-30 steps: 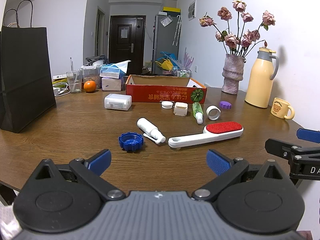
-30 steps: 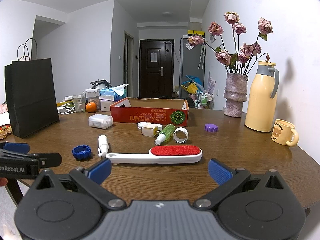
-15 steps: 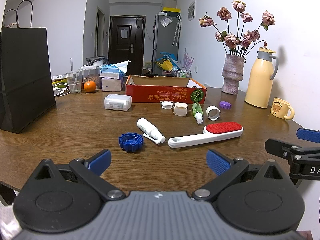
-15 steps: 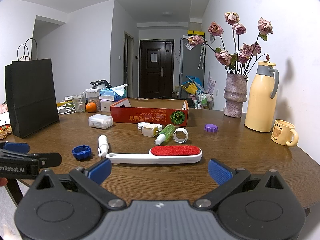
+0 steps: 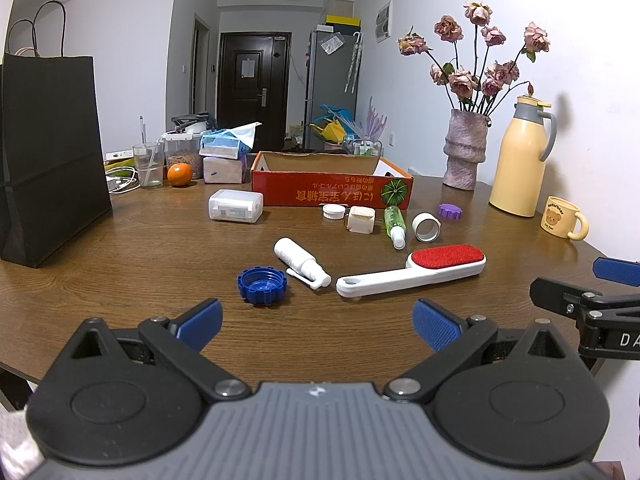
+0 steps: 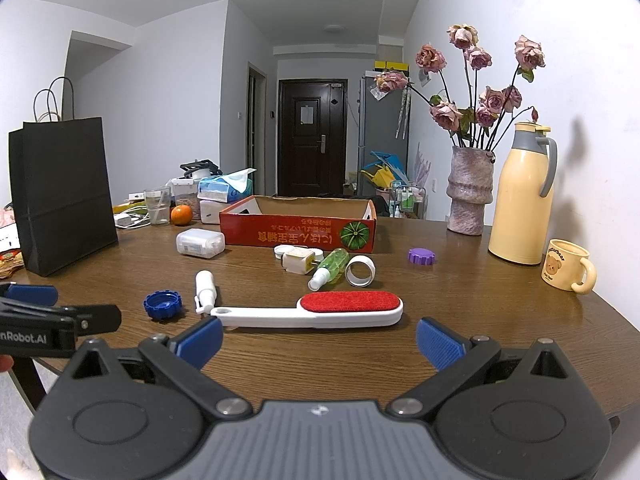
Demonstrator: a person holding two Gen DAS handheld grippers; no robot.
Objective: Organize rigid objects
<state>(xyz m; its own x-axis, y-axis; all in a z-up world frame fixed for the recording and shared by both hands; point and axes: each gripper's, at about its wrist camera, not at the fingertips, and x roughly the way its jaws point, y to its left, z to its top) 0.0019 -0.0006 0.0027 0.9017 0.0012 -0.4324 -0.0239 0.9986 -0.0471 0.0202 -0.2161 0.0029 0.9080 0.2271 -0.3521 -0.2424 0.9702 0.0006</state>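
On the brown table lie a white lint brush with a red pad [image 5: 412,272] [image 6: 316,311], a white spray bottle [image 5: 301,262] [image 6: 205,286], a blue cap [image 5: 262,285] [image 6: 163,305], a green bottle [image 5: 393,221] [image 6: 331,267], a white ring [image 5: 427,226] [image 6: 361,271], a purple cap [image 5: 450,211] [image 6: 421,256], a cream cube [image 5: 361,219] and a white case [image 5: 236,205] [image 6: 200,242]. An open red cardboard box [image 5: 332,194] [image 6: 298,233] stands behind them. My left gripper [image 5: 318,326] and right gripper [image 6: 320,342] hover open near the front edge, holding nothing.
A black paper bag [image 5: 52,152] stands at the left. At the right are a vase of roses [image 6: 470,190], a yellow jug [image 6: 522,196] and a bear mug [image 6: 566,265]. A glass, an orange [image 5: 179,174] and tissue packs crowd the back left.
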